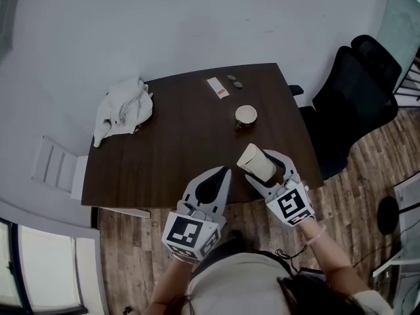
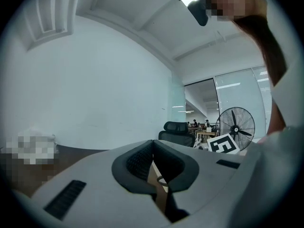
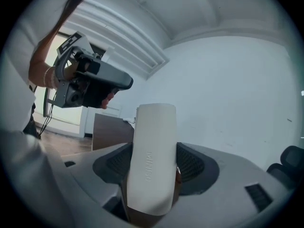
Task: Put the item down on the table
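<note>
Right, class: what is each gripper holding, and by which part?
The right gripper grips a cream-white cylindrical container across its sides, around its middle. The left gripper holds nothing.

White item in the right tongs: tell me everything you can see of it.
The white item is a long, smooth, matte piece with rounded ends. Faint raised lettering runs along its side, and a brownish part shows beneath its lower end. The right tongs are shut on it, with their dark ribbed pads pressing on both flanks. In the head view it lies tilted, its round end facing up and left, and is held over the near edge of the dark table, apparently clear of it.
</note>
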Available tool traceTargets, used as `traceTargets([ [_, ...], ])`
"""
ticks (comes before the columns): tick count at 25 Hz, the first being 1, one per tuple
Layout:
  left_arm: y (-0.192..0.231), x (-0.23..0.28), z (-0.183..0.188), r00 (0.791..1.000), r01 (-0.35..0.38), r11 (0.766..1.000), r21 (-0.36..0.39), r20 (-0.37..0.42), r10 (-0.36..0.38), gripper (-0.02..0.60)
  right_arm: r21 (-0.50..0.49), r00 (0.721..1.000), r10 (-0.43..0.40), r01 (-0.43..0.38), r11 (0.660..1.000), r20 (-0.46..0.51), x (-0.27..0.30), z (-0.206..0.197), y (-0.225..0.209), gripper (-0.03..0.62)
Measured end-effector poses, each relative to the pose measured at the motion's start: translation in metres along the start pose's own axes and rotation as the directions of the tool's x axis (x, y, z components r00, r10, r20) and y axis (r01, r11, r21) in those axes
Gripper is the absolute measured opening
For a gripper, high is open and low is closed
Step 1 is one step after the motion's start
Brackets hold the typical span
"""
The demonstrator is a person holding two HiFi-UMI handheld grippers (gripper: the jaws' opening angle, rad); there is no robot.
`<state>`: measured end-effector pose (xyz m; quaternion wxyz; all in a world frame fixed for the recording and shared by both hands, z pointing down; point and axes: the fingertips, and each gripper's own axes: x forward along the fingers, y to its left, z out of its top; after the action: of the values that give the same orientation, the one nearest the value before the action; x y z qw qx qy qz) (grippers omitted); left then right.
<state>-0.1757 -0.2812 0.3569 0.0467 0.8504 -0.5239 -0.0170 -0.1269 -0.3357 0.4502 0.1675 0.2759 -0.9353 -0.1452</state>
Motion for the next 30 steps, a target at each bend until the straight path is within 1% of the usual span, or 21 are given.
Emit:
traceTargets([
  [6, 0.027, 0.002, -0.005, 1.000, 0.024, 1.000, -0.012, -0.013, -0.024, 0.018, -0.065, 0.994, 0.018, -0.026, 0.998, -0.110, 0.036, -0.031, 0.002, 0.295],
  [13, 0.058, 0.003, -0.012, 0.999, 0.023, 1.000, -0.022, -0.022, -0.023, 0.018, -0.099, 0.971, 0.040, -0.065, 0.993, -0.237, 0.073, -0.076, 0.001, 0.295],
  [16, 0.067, 0.005, -0.012, 0.999, 0.015, 0.999, -0.028, -0.033, -0.016, 0.018, -0.107, 0.955, 0.061, -0.096, 0.990, -0.289, 0.088, -0.096, 0.002, 0.295],
  [20, 0.070, 0.012, -0.011, 0.999, 0.024, 0.999, -0.032, -0.030, -0.025, 0.018, -0.120, 0.927, 0.099, -0.151, 0.981, -0.361, 0.103, -0.122, 0.005, 0.295],
  [24, 0.082, 0.021, -0.006, 0.999, 0.024, 0.999, -0.037, -0.027, -0.025, 0.018, -0.100, 0.902, 0.133, -0.190, 0.977, -0.411, 0.120, -0.142, 0.006, 0.295],
  [27, 0.091, 0.027, -0.012, 0.999, 0.028, 0.999, -0.044, -0.039, -0.030, 0.018, -0.087, 0.884, 0.149, -0.208, 0.974, -0.444, 0.131, -0.157, 0.006, 0.295],
  [30, 0.100, 0.033, -0.015, 0.999, 0.010, 0.998, -0.054, -0.049, -0.013, 0.018, -0.077, 0.866, 0.163, -0.224, 0.972, -0.473, 0.140, -0.171, 0.004, 0.295],
])
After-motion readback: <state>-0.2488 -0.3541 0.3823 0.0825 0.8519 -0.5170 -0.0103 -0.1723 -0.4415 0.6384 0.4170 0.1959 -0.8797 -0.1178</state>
